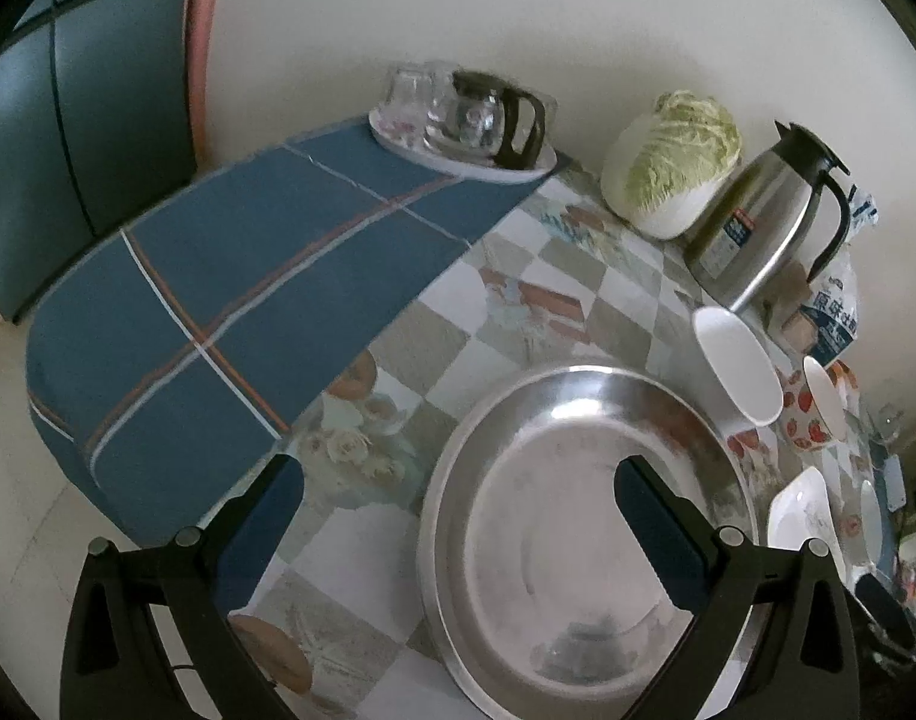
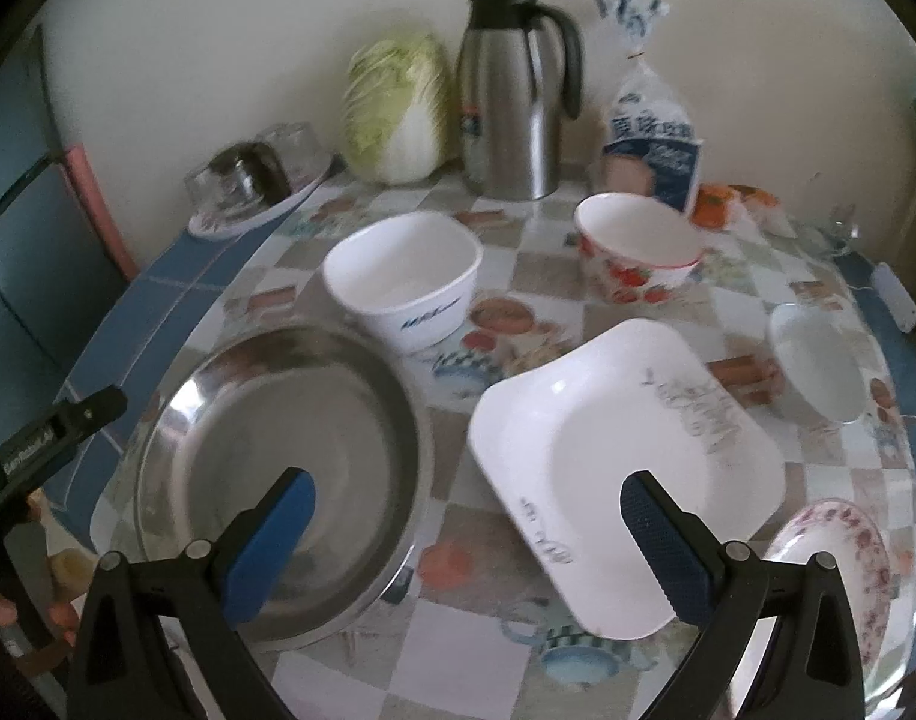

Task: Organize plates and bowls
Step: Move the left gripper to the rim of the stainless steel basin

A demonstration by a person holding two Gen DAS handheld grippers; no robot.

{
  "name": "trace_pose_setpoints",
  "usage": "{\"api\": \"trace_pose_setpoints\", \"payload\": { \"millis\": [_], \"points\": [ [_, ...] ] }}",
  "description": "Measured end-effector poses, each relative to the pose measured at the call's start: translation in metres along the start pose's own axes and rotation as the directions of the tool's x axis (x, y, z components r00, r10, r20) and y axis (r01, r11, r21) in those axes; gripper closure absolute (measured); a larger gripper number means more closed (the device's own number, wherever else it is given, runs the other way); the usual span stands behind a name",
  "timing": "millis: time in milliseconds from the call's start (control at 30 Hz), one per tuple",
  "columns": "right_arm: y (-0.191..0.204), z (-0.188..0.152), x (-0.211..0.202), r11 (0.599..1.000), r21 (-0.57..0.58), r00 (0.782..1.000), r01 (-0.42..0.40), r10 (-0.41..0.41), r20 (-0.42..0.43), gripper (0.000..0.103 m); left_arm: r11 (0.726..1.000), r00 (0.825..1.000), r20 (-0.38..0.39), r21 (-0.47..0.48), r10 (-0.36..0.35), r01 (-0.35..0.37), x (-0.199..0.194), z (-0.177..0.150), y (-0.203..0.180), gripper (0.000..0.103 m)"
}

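Both the left gripper and right gripper hang released over the steel basin, probably light, stiff and slippery, best pinched at its rim.

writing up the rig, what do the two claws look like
Both claws, left claw and right claw, have black plastic arms with triangular cutouts and silver pivot bolts. Fingers carry blue textured pads. White lettering, too blurred to read, marks the left claw's body in the right view.
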State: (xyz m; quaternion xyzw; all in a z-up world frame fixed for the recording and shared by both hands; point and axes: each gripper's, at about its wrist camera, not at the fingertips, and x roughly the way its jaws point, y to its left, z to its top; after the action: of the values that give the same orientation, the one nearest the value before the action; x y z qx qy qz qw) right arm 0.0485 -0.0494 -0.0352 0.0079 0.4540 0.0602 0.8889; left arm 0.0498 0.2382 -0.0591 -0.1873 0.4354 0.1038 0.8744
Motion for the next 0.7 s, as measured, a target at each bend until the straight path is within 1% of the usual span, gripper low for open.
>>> {"api": "trace_pose_setpoints", "payload": {
  "millis": [133, 300, 400, 467, 600, 700],
  "points": [
    [0.009, -0.006, 0.008, 0.999, -0.027, 0.999, -0.031, 0.03, -0.026, 0.0, 0.999, 0.999, -0.037, 0.006, -0.033, 0.034, 0.008, -0.003, 0.0, 0.0],
    [0.017, -0.011, 0.018, 0.996, -0.036, 0.995, -0.083, 0.081, -0.06, 0.0, 0.999, 0.998, -0.052, 0.012, -0.035, 0.036, 0.013, -0.006, 0.001, 0.0],
    [0.017, -0.012, 0.022, 0.994, -0.027, 0.992, -0.107, 0.105, -0.073, 0.003, 0.999, 0.998, -0.059, 0.002, -0.032, 0.032, 0.015, -0.006, 0.003, 0.0],
    [0.015, -0.014, 0.024, 0.991, -0.002, 0.987, -0.136, 0.135, -0.083, 0.006, 0.999, 0.998, -0.054, 0.004, -0.032, 0.032, 0.015, -0.005, 0.004, 0.0],
    [0.014, -0.016, 0.026, 0.987, 0.017, 0.983, -0.16, 0.16, -0.092, 0.026, 1.0, 0.998, -0.063, 0.022, -0.012, 0.013, 0.02, -0.005, 0.004, 0.0],
    [0.012, -0.018, 0.031, 0.982, 0.042, 0.976, -0.185, 0.189, -0.113, 0.034, 0.999, 0.998, -0.065, 0.036, 0.013, -0.01, 0.023, -0.003, 0.003, 0.0]
  ]
}}
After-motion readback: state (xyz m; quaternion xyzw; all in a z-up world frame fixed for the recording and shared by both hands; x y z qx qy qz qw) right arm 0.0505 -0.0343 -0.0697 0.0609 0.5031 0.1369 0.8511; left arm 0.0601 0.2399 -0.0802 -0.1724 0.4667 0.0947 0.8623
